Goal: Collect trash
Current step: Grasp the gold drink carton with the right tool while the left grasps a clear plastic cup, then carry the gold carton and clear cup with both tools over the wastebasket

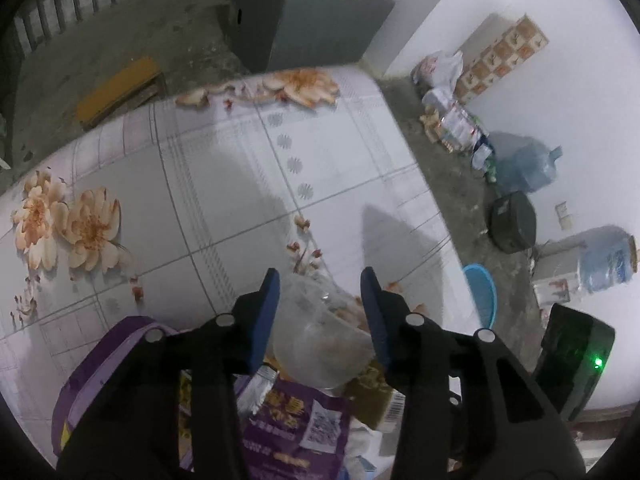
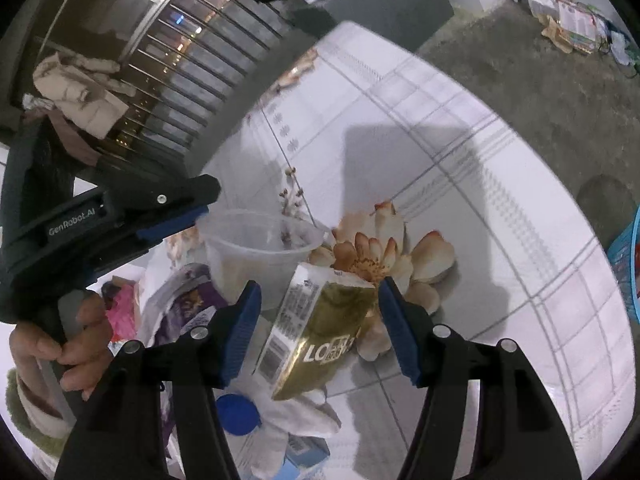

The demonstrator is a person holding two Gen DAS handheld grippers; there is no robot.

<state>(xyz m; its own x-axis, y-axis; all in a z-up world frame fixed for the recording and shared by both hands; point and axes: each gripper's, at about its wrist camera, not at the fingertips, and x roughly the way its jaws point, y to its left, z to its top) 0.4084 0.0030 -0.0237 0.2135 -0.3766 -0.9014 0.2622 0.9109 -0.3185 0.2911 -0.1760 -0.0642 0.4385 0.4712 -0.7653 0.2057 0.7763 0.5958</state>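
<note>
The left gripper (image 1: 320,308) comes down over a clear plastic cup (image 2: 256,252) that stands on the bench (image 1: 224,184), near the edge closest to the person. Its jaws are apart, one on each side of the cup, and the pads do not seem to press on the wall yet. The right gripper (image 2: 318,304) is also apart, with a gold carton (image 2: 320,332) between its fingers; the right pad is near the carton's top corner, but I cannot tell if it touches.

To do this step well, I think each gripper should go a little lower, so the pads meet the flat sides and not the rim or a corner. The cup is thin and may bend or slip, so the closing should be gentle. The carton lies tilted on white paper; it is better to squeeze it across its narrow faces.

More trash lies at the same edge: a purple snack bag (image 1: 288,420), a blue bottle cap (image 2: 236,414) and a purple bin (image 1: 80,392).

The bench has a white cover with grey lines and orange flowers. Around it is a rough concrete floor (image 1: 452,168), with water jugs (image 1: 524,168), bags by the white wall, and a blue basin (image 1: 482,288).
</note>
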